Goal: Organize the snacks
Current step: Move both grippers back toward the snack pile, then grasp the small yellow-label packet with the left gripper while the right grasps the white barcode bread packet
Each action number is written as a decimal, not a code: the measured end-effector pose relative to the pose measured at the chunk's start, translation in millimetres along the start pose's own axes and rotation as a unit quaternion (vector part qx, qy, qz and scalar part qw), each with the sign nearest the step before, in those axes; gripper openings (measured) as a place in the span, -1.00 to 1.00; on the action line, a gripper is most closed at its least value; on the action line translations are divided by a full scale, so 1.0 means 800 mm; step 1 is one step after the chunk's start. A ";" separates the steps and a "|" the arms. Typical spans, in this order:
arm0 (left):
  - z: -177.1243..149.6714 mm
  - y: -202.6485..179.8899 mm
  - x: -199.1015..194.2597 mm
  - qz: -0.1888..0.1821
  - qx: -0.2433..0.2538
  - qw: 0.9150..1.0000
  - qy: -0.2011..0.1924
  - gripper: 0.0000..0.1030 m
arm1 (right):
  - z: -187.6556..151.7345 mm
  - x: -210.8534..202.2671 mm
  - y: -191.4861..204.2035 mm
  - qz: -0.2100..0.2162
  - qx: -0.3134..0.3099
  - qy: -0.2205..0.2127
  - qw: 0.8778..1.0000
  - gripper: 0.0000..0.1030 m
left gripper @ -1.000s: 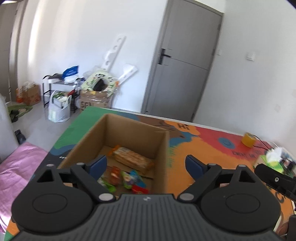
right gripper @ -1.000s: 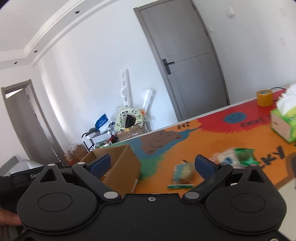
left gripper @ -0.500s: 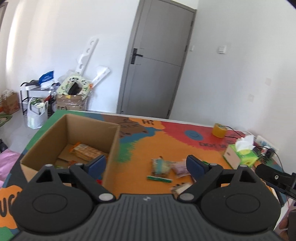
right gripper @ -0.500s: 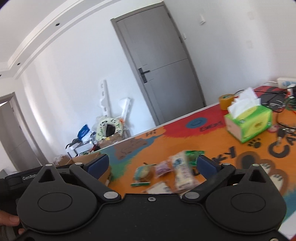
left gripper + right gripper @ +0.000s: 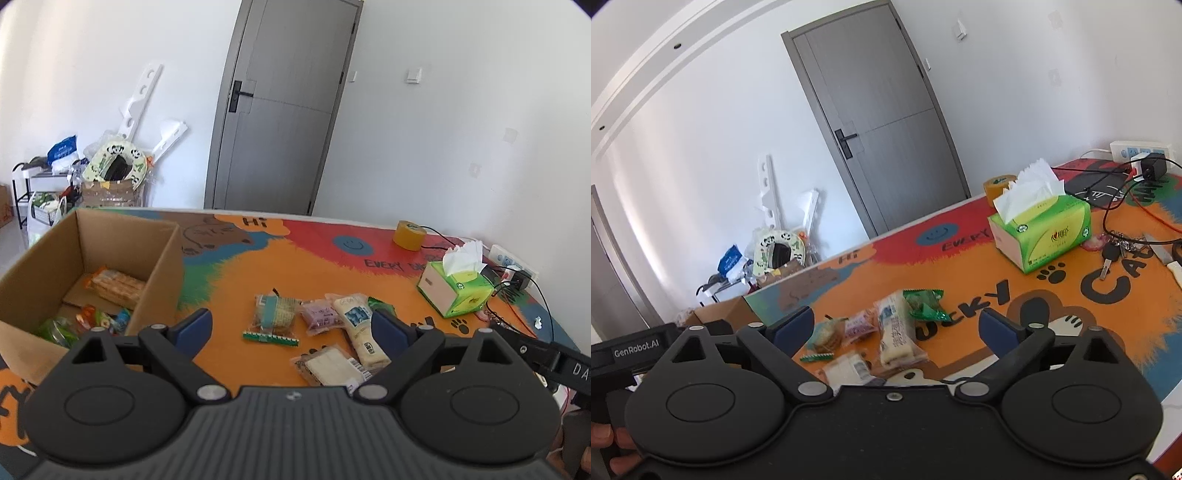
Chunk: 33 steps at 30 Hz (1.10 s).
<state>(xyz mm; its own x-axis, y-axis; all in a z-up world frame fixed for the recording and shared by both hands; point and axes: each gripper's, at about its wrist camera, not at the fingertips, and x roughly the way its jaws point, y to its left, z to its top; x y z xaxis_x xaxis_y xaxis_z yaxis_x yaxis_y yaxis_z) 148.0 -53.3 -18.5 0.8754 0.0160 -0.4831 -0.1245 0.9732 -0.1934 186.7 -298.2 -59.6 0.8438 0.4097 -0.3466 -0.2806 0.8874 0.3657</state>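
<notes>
colourful table mat (image 5: 236, 280); snack pile (image 5: 325, 328) lies ahead between wide, empty left gripper (image 5: 291, 328) fingers, cardboard box (image 5: 162, 266) to its left; right gripper (image 5: 897, 328) also wide, empty, similarly near.

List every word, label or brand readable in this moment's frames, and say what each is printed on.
"GenRobot.AI": on the left gripper's body, seen by the right wrist camera.
"DA", cut off at the frame edge: on the right gripper's body.
"Hi": on the table mat.
"EVERY": mat, beside the smiley.
"CA", partly cut: mat.
Snack wrappers and tissue box print: too small or blurred.
</notes>
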 end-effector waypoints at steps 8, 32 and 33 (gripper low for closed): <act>-0.029 -0.006 0.031 0.023 -0.002 0.999 0.031 0.69 | -0.016 0.014 -0.010 0.008 0.000 0.020 1.000 0.74; -0.090 -0.007 0.092 0.070 0.024 0.994 0.078 0.31 | -0.046 0.041 -0.015 0.034 -0.013 0.057 0.998 0.59; -0.090 -0.006 0.090 0.068 0.024 0.994 0.076 0.25 | -0.049 0.046 -0.013 0.039 -0.013 0.064 0.997 0.56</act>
<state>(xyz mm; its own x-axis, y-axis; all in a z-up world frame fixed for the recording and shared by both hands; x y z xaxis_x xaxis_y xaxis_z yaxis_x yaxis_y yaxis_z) 178.2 -73.0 -114.0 0.7702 0.1171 -0.6270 -0.2116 0.9742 -0.0780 203.1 -284.3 -110.0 0.7540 0.4997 -0.4264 -0.3564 0.8565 0.3734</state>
